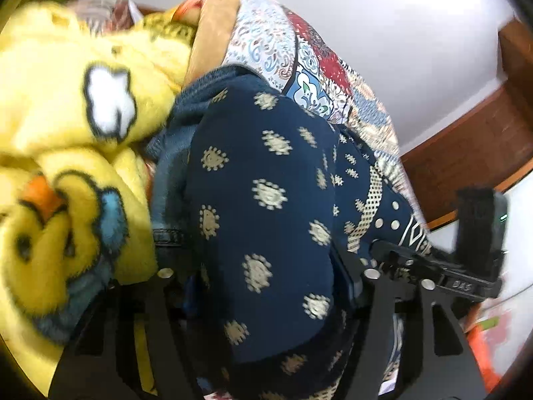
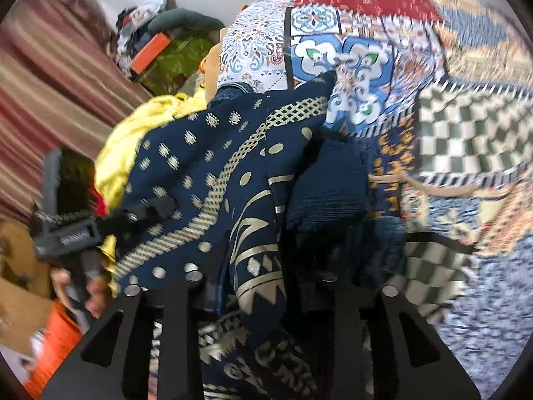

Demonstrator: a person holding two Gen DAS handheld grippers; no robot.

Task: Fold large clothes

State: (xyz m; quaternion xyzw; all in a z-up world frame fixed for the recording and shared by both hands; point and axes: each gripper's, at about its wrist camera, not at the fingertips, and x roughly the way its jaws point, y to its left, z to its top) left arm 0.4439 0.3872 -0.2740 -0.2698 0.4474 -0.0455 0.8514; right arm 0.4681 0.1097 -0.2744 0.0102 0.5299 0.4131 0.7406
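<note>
Your left gripper (image 1: pixel 266 276) has navy cloth bulging between its fingers; whether the pads press on it you cannot tell. Your right gripper (image 2: pixel 263 283) likewise has a fold hanging between its fingers, grip unclear. That navy printed garment (image 1: pixel 260 180), with cream motifs, fills the centre of both views and lies on a patchwork bedspread (image 2: pixel 433 116). At the left of the left wrist view sits a yellow fleece blanket (image 1: pixel 66 126); a denim piece (image 1: pixel 186 106) shows beside it.
</note>
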